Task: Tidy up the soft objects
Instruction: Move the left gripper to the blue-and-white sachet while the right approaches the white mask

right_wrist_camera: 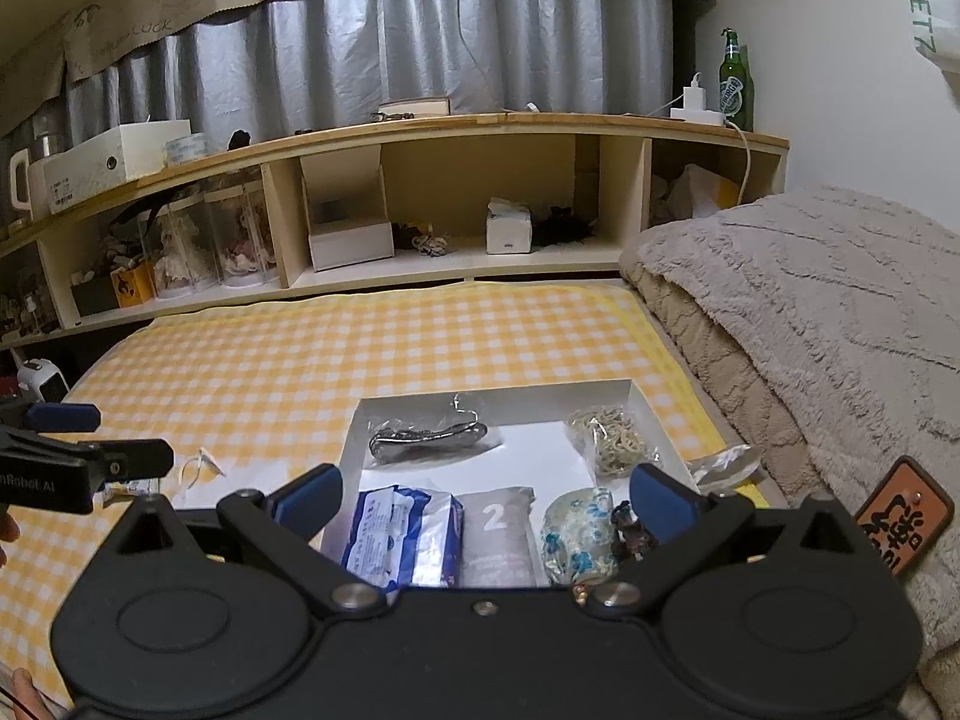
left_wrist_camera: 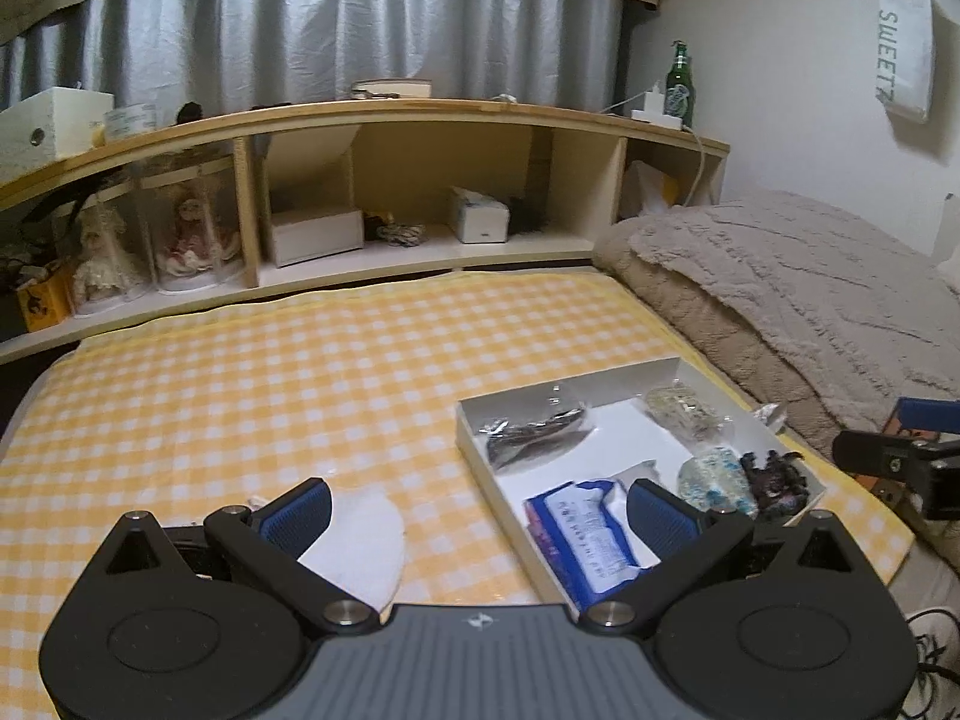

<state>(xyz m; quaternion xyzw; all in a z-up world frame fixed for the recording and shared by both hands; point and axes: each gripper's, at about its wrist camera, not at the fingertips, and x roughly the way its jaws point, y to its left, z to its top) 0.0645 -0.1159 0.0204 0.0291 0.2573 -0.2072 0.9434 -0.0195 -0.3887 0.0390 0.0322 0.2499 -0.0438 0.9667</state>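
A white shallow box (left_wrist_camera: pixel 474 450) (right_wrist_camera: pixel 354 438) lies on the yellow checked sheet. It holds a blue tissue pack (left_wrist_camera: pixel 576 540) (right_wrist_camera: pixel 396 534), a grey pouch marked 2 (right_wrist_camera: pixel 498 534), a floral pouch (left_wrist_camera: pixel 714 477) (right_wrist_camera: pixel 579 531), a dark bagged item (left_wrist_camera: pixel 534 435) (right_wrist_camera: pixel 426 438) and a bag of pale bands (left_wrist_camera: pixel 684 408) (right_wrist_camera: pixel 612 438). A white mask (left_wrist_camera: pixel 360 540) lies left of the box. My left gripper (left_wrist_camera: pixel 480 516) is open and empty, over the mask and the box's left edge. My right gripper (right_wrist_camera: pixel 486 498) is open and empty above the box's near side.
A folded beige blanket (left_wrist_camera: pixel 780 288) (right_wrist_camera: pixel 810 312) lies right of the box. A wooden headboard shelf (left_wrist_camera: pixel 420 114) (right_wrist_camera: pixel 480 126) with boxes, dolls and a green bottle (left_wrist_camera: pixel 681 84) runs along the back. A crumpled clear wrapper (right_wrist_camera: pixel 726 462) lies at the box's right side.
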